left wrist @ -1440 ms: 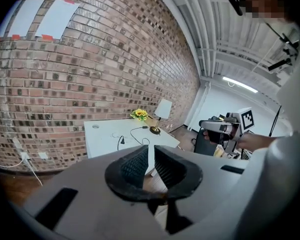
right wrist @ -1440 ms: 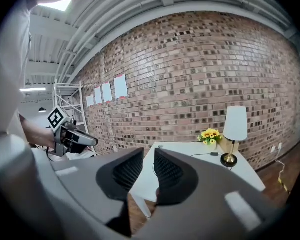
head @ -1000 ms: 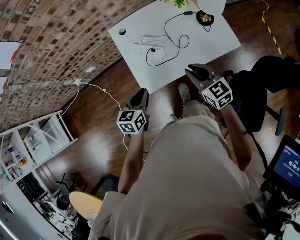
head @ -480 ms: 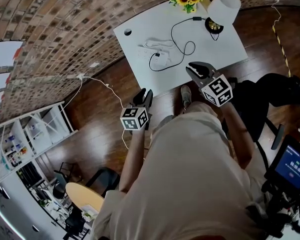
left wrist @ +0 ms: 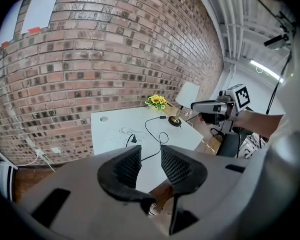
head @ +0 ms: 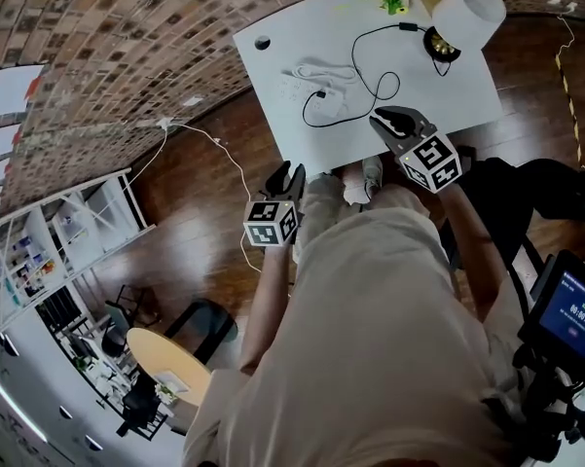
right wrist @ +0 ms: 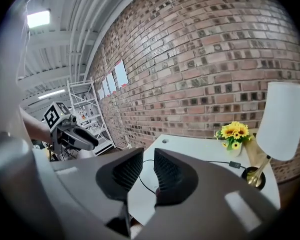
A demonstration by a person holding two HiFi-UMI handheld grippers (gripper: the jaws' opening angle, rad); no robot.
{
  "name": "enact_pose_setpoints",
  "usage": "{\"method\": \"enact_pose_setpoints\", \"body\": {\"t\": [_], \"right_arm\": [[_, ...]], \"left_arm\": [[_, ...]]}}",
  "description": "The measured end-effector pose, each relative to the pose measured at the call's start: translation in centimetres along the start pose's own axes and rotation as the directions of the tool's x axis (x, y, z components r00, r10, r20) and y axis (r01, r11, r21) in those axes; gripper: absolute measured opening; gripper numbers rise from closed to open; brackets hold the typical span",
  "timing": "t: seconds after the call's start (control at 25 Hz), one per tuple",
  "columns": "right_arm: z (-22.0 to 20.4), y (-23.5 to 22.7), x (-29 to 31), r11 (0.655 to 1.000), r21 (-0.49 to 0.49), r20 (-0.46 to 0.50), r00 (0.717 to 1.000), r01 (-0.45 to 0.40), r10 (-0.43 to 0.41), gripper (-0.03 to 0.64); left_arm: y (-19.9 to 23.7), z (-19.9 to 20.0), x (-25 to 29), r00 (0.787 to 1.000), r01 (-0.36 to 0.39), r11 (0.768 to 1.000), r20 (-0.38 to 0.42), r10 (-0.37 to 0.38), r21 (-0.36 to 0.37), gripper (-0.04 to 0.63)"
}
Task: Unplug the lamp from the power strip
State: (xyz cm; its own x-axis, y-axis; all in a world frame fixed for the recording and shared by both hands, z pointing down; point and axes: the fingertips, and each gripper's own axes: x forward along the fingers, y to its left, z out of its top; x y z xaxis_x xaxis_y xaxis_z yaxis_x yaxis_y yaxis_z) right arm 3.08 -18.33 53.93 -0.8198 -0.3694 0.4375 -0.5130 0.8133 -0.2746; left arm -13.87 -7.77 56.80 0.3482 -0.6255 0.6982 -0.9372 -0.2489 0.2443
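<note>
My head view looks steeply down over the person (head: 370, 339), so the white worktop (head: 321, 144) sits far off in the upper right of the frame, against the brick wall (head: 127, 27). The left gripper view faces that worktop from low and well back, with the wall behind it. The right gripper view looks across it from nearer, with the lamp (right wrist: 282, 114) at the right edge. All three share the worktop, wall and lamp.

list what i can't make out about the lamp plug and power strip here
- Plug seated in power strip or not: head view, too small, white strip on white table.
- Lamp base: head view, mostly hidden under its shade.
- Power strip's sockets: left gripper view, too small.
</note>
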Motion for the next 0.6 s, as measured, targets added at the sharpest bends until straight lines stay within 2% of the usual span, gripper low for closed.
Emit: {"method": "enact_pose_setpoints", "body": {"t": [0.24,0.4,0.6], "right_arm": [[1.0,0.7,3.1,1.0,-0.029,-0.032,0.999,0.008,-0.009,0.054],[1.7,0.9,4.7,0.998,-0.041,-0.047,0.998,0.044,-0.046,0.054],[3.1,0.9,6.8,0.995,-0.022,-0.054,0.994,0.098,-0.099,0.054]], "left_arm": [[2.7,-0.2,1.3,0.999,0.024,0.998,-0.035,-0.021,0.063,0.126],[4.9,0.1,2.7,0.996,0.058,0.993,-0.067,-0.052,0.1,0.126],[7.9,1.4,5.0,0.987,0.125,0.975,-0.127,-0.102,0.186,0.126]]}}
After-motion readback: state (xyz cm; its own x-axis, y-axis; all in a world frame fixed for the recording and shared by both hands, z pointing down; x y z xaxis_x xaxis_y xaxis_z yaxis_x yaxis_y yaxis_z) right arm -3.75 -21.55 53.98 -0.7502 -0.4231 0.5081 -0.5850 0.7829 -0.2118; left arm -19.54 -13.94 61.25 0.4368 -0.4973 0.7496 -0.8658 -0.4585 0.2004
